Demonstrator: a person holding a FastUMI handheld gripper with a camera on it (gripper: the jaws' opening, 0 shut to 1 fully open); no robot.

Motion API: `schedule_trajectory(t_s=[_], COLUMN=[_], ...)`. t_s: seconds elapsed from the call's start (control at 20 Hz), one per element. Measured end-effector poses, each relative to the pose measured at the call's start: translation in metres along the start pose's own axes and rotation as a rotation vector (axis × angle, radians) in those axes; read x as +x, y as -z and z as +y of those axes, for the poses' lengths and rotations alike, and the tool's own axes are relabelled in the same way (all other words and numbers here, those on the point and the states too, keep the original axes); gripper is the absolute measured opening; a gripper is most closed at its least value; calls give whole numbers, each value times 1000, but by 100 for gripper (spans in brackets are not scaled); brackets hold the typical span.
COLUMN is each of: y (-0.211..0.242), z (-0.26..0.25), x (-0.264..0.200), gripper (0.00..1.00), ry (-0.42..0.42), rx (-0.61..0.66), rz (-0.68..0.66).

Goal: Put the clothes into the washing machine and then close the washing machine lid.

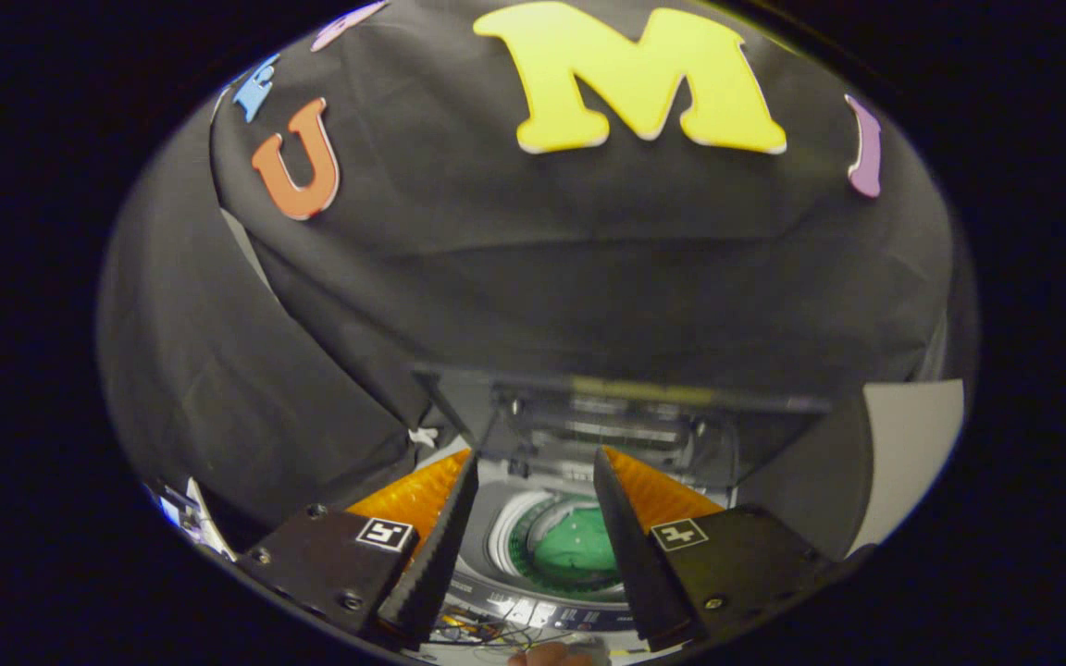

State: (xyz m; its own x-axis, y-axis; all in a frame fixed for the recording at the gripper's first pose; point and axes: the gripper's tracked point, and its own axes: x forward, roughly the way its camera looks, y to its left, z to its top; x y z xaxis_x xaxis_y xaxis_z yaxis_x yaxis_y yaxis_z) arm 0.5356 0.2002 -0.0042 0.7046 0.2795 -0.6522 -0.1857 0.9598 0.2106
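gripper hangs above the washing machine with its two fingers spread apart and nothing pinched between them. seen from the gripper view, the round drum opening lies between and just below the fingers, toward 6 o'clock from the tips, and a green piece of clothes already sits inside it, bunched low in the tub. the washing machine lid stands raised at 12 o'clock from the drum, tipped up and back against the black cloth wall, its underside facing the gripper. judging from this, the cloth part looks done and the lid is what remains. that lid seems a stiff, flat panel on a hinge, probably light enough but smooth and likely slippery, so the sensible hold would be its free upper edge near the middle, pushed or pinched and swung forward and down; it may drop the last stretch by itself. the green garment is soft and limp and should not resist, provided none of it lies over the rim. at 6 o'clock from the drum is the control panel with some loose wires beside it, and a fingertip of a person's hand at the very bottom. nothing stands between the fingers and the lid.
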Motion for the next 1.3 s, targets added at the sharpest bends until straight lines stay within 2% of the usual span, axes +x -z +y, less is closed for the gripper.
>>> schedule_trajectory(t_s=[0.15,0.3,0.5,0.6,0.8,1.3], y=[-43,-58,-59,-55,-51,-30], z=[-14,-26,-53,-64,-84,-88], x=[-6,15,49,62,85,112], gripper=[79,79,79,79,79,79], ry=[42,71,113,133,176,191], rx=[-16,1,118,133,112,97], rz=[-67,-82,-103,-123,-143,-69])
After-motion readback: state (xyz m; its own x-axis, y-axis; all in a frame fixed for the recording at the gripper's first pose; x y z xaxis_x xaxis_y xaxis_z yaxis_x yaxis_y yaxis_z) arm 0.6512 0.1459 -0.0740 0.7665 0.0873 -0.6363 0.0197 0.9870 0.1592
